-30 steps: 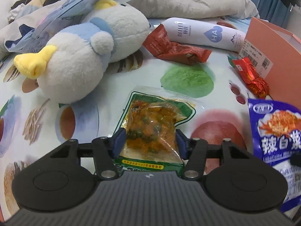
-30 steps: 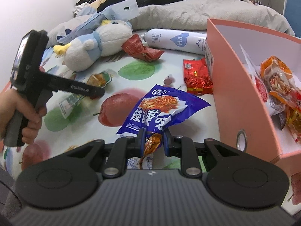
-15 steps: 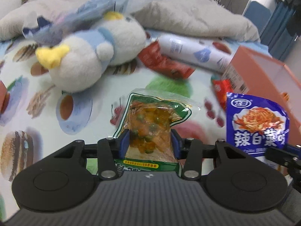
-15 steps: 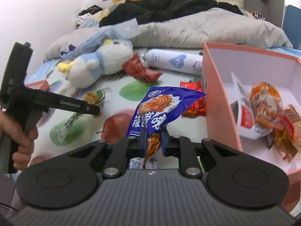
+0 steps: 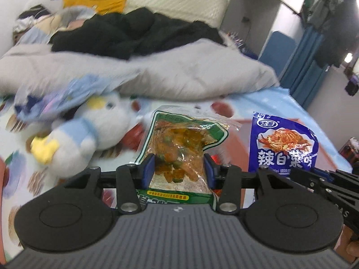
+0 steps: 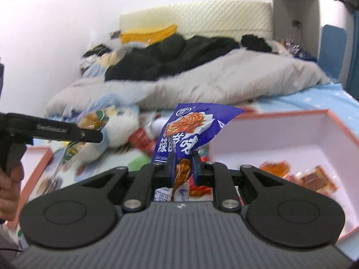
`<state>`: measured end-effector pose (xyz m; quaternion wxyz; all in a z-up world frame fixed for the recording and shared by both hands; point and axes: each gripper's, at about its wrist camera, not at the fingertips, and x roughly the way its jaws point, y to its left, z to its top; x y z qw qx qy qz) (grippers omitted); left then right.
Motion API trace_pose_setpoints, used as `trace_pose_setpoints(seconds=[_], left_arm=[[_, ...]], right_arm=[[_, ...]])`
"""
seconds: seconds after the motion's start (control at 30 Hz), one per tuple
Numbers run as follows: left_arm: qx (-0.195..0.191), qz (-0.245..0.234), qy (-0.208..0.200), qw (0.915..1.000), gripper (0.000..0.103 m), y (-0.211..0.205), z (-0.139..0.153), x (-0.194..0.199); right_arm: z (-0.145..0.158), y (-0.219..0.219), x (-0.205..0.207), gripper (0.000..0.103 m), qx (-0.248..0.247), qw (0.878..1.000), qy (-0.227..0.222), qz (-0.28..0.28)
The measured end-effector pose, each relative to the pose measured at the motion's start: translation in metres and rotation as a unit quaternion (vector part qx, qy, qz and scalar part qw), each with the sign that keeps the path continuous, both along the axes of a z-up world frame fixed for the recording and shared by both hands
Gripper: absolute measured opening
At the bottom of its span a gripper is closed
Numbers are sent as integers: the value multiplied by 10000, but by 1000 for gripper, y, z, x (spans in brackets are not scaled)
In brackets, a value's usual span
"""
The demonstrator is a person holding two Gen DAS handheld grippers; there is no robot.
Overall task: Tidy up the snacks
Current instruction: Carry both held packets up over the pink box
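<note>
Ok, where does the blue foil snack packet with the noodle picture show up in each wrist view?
Left wrist view: the blue foil snack packet is at right, upright, right of the green-edged packet.
Right wrist view: blue packet at centre, held up in the right gripper, left of the pink box.
Shared landmark: the white and blue plush duck.

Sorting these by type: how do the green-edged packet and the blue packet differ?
The green-edged packet is clear, showing orange and green bits; the blue packet is opaque with printed noodles. The left gripper holds the green-edged packet flat; the right gripper pinches the blue packet's crumpled end. Both are lifted.
</note>
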<state>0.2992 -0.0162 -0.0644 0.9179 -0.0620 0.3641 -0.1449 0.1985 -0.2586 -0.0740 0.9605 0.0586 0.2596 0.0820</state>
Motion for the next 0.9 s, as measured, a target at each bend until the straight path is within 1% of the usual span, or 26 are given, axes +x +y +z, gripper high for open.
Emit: trace_pose_setpoints(seconds=[0.2, 0.3, 0.37, 0.6, 0.9], left_arm=[[-133, -325, -229, 9991, 51, -46, 28, 11], [-250, -527, -271, 9979, 51, -71, 35, 15], [-215, -650, -286, 9972, 51, -90, 36, 18], [-231, -1091, -61, 9937, 52, -151, 23, 31], [-90, -1455, 412, 9885, 53, -206, -14, 46]], right_arm=[[20, -32, 5, 17, -139, 9989, -235, -391], [24, -48, 9, 18, -179, 9976, -272, -608], [22, -57, 10, 18, -223, 9967, -247, -738], [3, -89, 12, 18, -355, 9925, 65, -1172], [-35, -127, 15, 18, -390, 9842, 714, -1573]])
